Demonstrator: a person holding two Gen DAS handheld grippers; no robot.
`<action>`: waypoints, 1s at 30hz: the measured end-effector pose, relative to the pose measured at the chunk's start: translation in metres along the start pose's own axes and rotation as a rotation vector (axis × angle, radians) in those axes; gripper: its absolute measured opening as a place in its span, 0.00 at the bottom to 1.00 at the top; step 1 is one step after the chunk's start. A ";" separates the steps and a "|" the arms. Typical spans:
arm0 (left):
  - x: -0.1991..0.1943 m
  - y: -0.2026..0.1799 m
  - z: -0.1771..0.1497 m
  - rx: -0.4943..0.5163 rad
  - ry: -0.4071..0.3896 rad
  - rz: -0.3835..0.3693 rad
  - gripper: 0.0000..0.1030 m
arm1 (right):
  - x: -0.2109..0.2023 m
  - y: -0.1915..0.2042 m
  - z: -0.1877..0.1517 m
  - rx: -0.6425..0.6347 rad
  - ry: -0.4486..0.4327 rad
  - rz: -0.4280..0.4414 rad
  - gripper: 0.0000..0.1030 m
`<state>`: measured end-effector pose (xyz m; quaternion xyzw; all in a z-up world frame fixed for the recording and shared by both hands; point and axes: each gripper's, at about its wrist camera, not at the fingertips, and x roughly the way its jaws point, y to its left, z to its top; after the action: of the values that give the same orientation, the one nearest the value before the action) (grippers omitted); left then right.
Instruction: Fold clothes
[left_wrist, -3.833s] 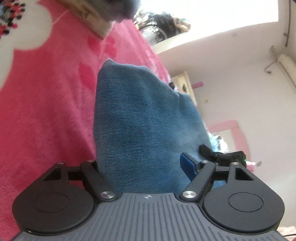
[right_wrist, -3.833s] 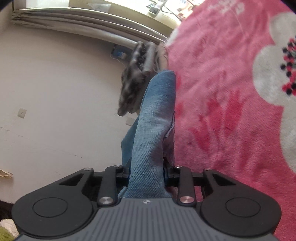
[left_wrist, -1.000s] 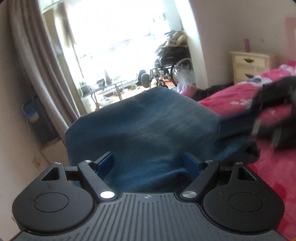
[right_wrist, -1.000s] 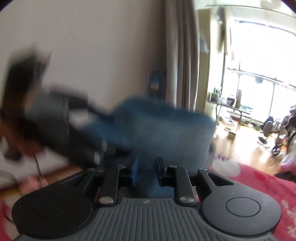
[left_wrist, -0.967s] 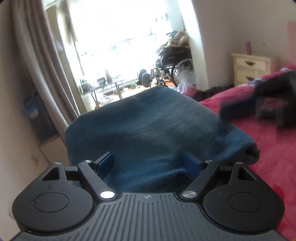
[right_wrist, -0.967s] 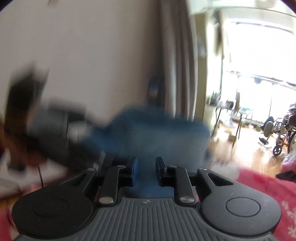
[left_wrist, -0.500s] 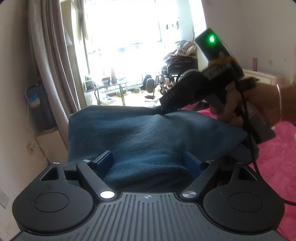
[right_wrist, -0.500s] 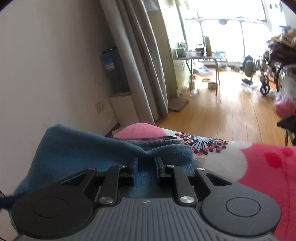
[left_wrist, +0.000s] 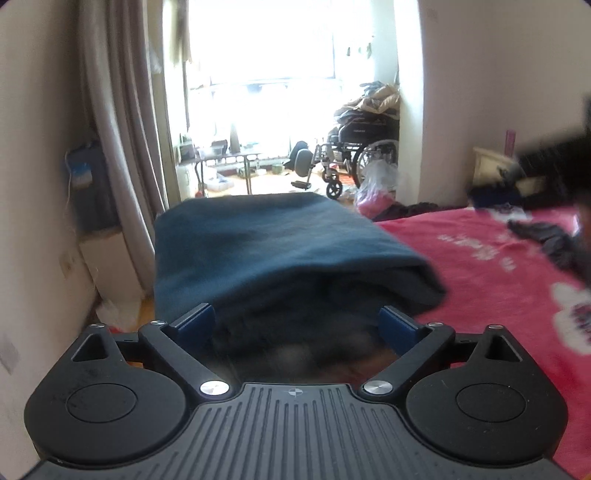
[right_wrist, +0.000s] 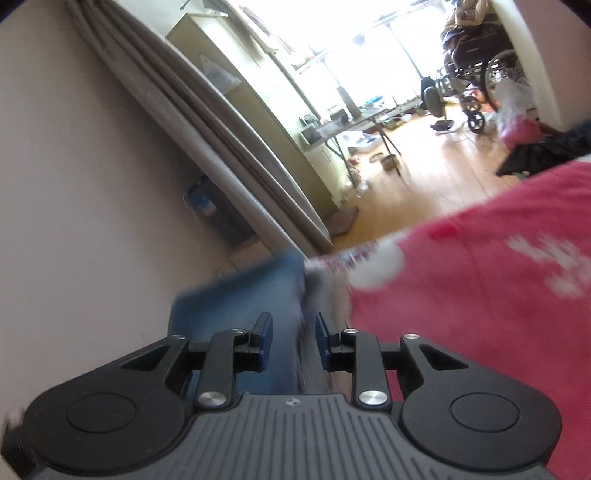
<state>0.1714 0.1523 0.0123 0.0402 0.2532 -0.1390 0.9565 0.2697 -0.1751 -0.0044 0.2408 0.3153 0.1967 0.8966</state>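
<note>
The left claw (left_wrist: 297, 325) is wide open. The blue jeans (left_wrist: 273, 251) sit between its two blue fingers (left_wrist: 194, 325), but the fingers stand out at the sides and do not squeeze them. It is released.

The jeans look folded into a thick bundle with a rounded top layer. They lie at the edge of the pink bed (left_wrist: 480, 258), near the wall. My guess is they lie there so the bed can hold them flat and the fold keeps its shape.

The right claw (right_wrist: 293, 334) has only a small gap. A blue edge of the jeans runs through the gap, but the picture is blurry, so I cannot tell if it grips.

Farther off are a curtain (left_wrist: 122, 147) and a wheelchair (left_wrist: 354, 158) by the bright window.
</note>
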 end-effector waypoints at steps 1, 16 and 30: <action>-0.012 -0.006 -0.003 -0.027 0.006 -0.009 0.94 | -0.014 0.006 -0.014 -0.027 0.018 -0.018 0.38; -0.174 -0.070 -0.038 -0.392 0.184 0.130 1.00 | -0.184 0.125 -0.150 -0.294 0.081 -0.203 0.98; -0.206 -0.114 -0.037 -0.333 0.200 0.262 1.00 | -0.235 0.149 -0.192 -0.250 0.059 -0.348 1.00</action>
<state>-0.0508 0.0993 0.0814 -0.0719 0.3590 0.0349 0.9299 -0.0572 -0.1142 0.0579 0.0641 0.3513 0.0835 0.9303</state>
